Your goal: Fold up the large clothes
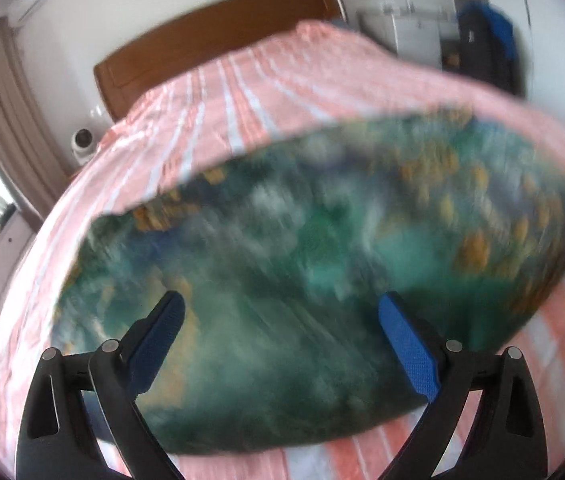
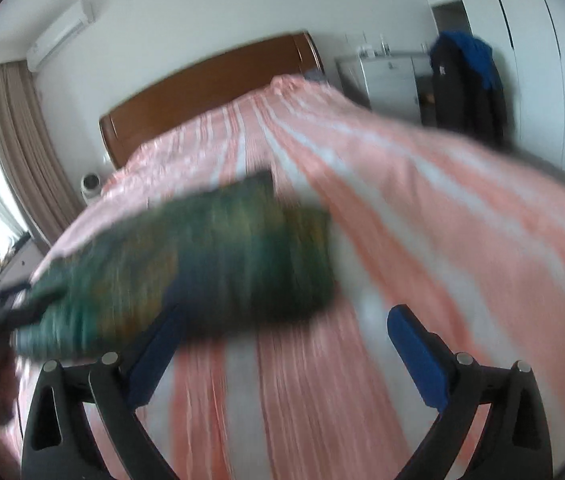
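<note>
Right wrist: fingers (image 2: pixel 282 344) wide apart, empty, above striped bedspread (image 2: pixel 422 220), garment (image 2: pixel 210 256) beyond.

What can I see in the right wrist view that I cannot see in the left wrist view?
Only the right wrist view shows the air conditioner on the wall and the left claw at the garment's left edge. Only the left wrist view shows the green garment up close, filling the space between its open blue pads. Both show the pink striped bed cover, the wooden headboard and the dark hanging clothes.
</note>
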`<state>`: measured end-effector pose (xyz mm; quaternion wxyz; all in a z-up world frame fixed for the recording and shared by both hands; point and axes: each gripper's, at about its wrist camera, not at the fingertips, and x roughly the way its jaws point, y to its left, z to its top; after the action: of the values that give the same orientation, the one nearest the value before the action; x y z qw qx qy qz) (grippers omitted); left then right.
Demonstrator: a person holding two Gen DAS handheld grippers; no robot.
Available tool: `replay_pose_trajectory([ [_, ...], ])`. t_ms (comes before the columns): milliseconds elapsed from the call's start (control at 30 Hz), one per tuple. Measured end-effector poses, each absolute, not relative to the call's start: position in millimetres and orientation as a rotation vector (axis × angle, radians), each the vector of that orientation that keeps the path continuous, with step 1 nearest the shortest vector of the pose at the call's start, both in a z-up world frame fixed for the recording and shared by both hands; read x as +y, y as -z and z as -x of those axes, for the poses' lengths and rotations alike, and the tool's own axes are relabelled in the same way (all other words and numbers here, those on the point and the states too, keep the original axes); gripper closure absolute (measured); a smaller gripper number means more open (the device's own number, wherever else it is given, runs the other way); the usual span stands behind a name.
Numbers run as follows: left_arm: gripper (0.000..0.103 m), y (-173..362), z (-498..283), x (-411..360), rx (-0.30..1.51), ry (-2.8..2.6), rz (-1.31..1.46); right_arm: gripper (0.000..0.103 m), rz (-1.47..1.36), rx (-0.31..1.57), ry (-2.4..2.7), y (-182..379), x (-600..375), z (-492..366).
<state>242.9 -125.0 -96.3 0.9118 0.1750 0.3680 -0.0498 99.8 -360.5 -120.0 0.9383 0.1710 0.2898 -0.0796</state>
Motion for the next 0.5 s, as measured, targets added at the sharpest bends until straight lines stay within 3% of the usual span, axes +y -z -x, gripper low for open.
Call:
replay_pose_trajectory([
  [267,0.005,138,-134,-153,0.812,0.303,-0.561,0.003,-0.236,0.618,0.078,135,-328,-84],
  [500,0.004,122,-106,-126,0.889,0.299,-0.396,0.003,-0.253,0.666,0.030,152,-328,-100],
])
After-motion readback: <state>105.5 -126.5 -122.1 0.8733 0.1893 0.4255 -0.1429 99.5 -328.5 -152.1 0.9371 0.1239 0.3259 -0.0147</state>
